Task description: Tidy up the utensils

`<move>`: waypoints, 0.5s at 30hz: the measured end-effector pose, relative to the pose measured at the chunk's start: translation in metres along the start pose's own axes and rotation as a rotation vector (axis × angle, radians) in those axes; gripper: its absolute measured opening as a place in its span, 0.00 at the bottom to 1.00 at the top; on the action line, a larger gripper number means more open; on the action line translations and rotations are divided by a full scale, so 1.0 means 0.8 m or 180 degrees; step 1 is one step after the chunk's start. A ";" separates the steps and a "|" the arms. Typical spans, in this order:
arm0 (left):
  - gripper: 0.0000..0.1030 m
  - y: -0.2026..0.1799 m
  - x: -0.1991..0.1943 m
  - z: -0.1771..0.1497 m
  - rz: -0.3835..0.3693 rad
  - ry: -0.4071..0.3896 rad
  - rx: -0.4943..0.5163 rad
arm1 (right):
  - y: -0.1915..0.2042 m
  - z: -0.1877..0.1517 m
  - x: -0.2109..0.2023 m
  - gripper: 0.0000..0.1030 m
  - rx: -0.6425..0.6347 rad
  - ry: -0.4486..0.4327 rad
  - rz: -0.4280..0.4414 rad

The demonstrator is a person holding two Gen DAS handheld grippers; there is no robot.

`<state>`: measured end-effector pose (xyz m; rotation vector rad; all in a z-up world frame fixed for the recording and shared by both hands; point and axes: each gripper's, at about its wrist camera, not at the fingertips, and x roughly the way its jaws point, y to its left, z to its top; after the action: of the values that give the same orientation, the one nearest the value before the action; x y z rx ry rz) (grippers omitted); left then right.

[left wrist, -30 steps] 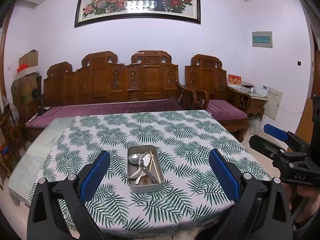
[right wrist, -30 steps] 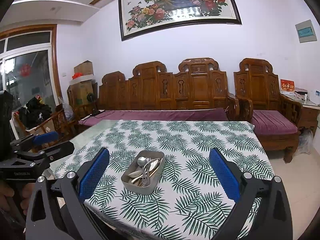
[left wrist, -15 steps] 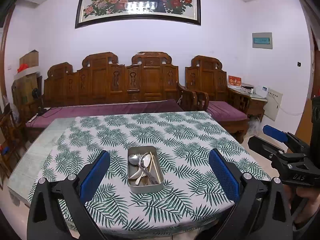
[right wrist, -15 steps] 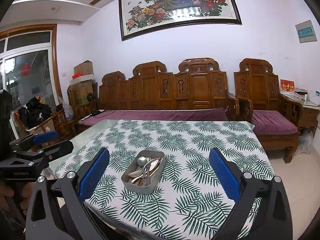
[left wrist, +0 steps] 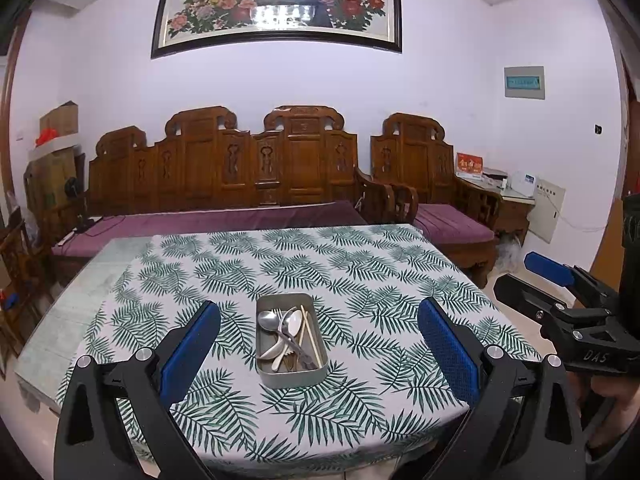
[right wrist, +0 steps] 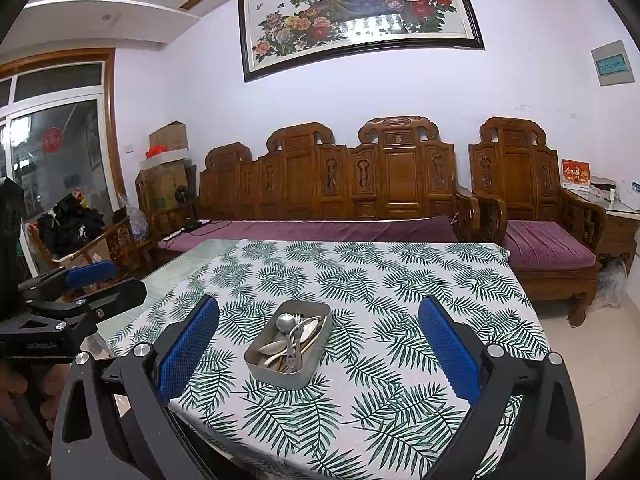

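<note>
while the metal tray (left wrist: 291,372) rests near the front centre of the leaf-print tablecloth (left wrist: 360,280), it contains spoons (left wrist: 267,320), a fork and chopsticks (left wrist: 310,334). left gripper (left wrist: 318,346) and right gripper (right wrist: 318,346) hover short of the tray, jaws spread wide, grasping nothing.

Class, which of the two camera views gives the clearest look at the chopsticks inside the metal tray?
The left wrist view: it looks down into the tray, so the chopsticks lie clear along the right side. In the right wrist view the tray is seen at a slant, and spoons and the near wall partly hide them.
</note>
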<state>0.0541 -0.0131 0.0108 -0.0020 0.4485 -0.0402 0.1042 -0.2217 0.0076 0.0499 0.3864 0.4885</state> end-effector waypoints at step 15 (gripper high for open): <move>0.92 0.001 0.000 0.000 0.0003 0.0003 -0.0011 | 0.003 -0.001 0.000 0.98 -0.0005 -0.0004 0.0004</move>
<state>0.0541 -0.0123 0.0105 -0.0051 0.4495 -0.0385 0.1027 -0.2196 0.0072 0.0488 0.3847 0.4900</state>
